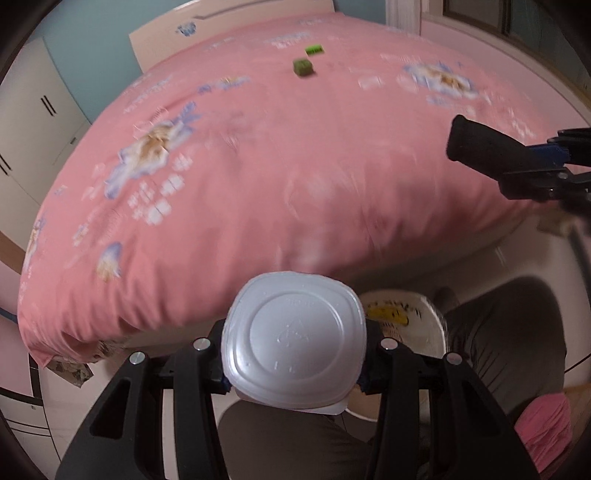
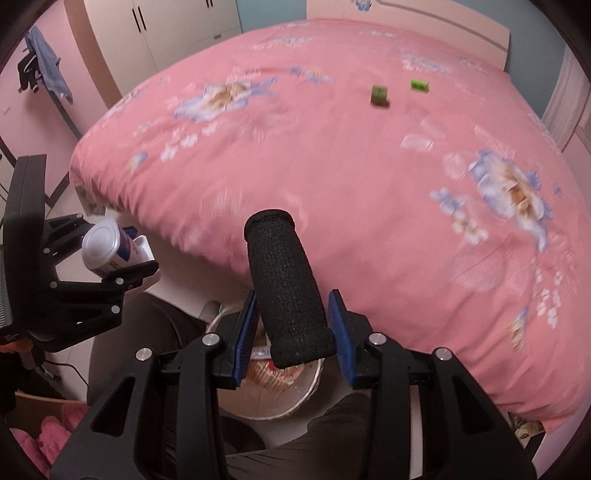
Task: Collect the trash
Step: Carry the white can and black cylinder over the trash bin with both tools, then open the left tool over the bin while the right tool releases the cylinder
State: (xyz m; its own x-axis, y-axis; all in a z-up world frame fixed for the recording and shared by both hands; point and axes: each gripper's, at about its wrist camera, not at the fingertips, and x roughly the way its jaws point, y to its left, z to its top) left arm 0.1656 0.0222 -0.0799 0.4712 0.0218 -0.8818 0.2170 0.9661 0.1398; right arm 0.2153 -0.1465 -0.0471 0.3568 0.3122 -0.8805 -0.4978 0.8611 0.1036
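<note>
My left gripper (image 1: pixel 295 354) is shut on a white plastic bottle (image 1: pixel 293 341), its base facing the camera; it also shows in the right wrist view (image 2: pixel 107 249). My right gripper (image 2: pixel 293 325) has a black foam tube (image 2: pixel 286 288) between its blue pads (image 2: pixel 246 325), with a small gap visible on each side. The tube also shows in the left wrist view (image 1: pixel 487 146). Both hover above a round white trash bin (image 2: pixel 295 398) on the floor by the bed, also in the left wrist view (image 1: pixel 424 325). Two small green pieces (image 2: pixel 379 94) (image 2: pixel 420 85) lie far back on the bed.
A pink flowered duvet (image 2: pixel 351 166) covers the bed ahead. The person's dark-trousered legs (image 1: pixel 509 343) flank the bin. Pink slippers (image 2: pixel 48 435) are on the floor at left. White wardrobes (image 2: pixel 162 29) stand behind the bed.
</note>
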